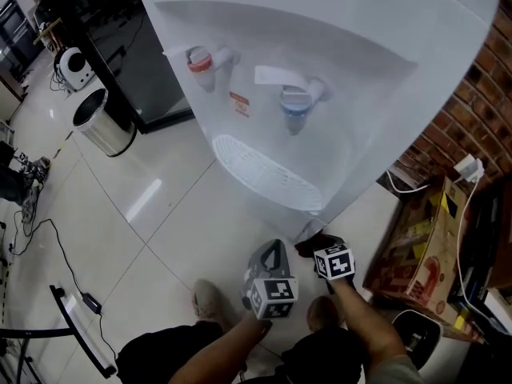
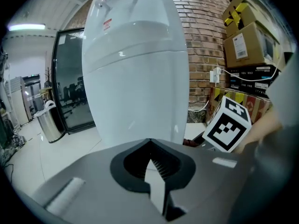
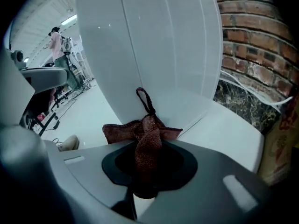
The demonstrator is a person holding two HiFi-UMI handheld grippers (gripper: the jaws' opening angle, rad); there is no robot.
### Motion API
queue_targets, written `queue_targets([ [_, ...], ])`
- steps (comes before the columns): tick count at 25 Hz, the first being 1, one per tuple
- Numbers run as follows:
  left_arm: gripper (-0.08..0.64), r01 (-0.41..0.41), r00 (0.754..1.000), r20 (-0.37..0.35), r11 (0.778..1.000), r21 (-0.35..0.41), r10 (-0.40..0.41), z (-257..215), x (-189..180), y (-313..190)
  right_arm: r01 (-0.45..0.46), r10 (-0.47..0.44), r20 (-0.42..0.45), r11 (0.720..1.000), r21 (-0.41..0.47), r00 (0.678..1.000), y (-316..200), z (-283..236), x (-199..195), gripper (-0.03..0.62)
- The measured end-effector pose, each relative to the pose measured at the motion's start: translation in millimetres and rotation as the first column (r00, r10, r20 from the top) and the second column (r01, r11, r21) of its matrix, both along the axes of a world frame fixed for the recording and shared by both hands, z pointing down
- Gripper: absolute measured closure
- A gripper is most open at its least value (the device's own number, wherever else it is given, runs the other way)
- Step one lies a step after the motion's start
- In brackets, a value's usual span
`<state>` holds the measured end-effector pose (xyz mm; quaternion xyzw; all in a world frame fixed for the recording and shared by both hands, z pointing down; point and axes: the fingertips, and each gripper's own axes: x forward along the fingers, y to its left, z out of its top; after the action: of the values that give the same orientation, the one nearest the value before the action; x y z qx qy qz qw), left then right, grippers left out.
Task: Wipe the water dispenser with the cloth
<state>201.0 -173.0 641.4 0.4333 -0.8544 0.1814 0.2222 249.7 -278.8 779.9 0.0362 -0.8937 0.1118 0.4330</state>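
One small reddish-brown knitted cloth [image 3: 146, 134] sat bunched and pinched in the right gripper [image 1: 318, 248], near the foot of the one white plastic water dispenser [image 1: 336, 70]. The left gripper [image 2: 150, 146] was closed and empty. Two taps were counted: red-capped tap [image 1: 200, 61] and blue-capped tap [image 1: 294, 101]. Judged risk: the bunched cloth could slip on the smooth casing and let the jaws scrape it.

Indoor workspace, office-cum-lab. Glossy pale floor tiles [image 1: 160, 206]. Bare brick wall [image 2: 205, 45] with stacked cardboard boxes [image 2: 245, 41] against it. Freestanding water dispenser [image 1: 320, 70]. Steel waste bin [image 1: 100, 122] beside a dark glass door [image 2: 70, 83]. Loose cables [image 1: 48, 238] trail across the floor. Strip light [image 2: 25, 27] overhead.
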Motion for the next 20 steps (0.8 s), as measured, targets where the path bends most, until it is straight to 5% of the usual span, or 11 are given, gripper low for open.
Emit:
queue_targets([
  [6, 0.56, 0.016, 1.0, 0.027, 1.0, 0.005, -0.016, -22, -8, -1, -0.015, 0.016, 0.066, 1.0, -0.027, 0.998, -7, -17, -4, 0.508],
  [11, 0.56, 0.034, 0.996, 0.081, 0.996, 0.08, -0.04, -99, -8, -11, -0.001, -0.021, 0.282, 0.997, 0.076, 0.959, -24, -142, -1, 0.506],
  [14, 0.56, 0.029, 0.992, 0.118, 0.989, 0.142, -0.046, -168, -2, -13, -0.023, -0.044, 0.467, 0.99, 0.137, 0.883, -29, -255, 9, 0.506],
  [20, 0.56, -0.047, 0.979, 0.203, 0.957, 0.287, -0.013, -319, 11, -22, -0.137, -0.124, 0.749, 0.951, 0.276, 0.651, -47, -491, 29, 0.508],
])
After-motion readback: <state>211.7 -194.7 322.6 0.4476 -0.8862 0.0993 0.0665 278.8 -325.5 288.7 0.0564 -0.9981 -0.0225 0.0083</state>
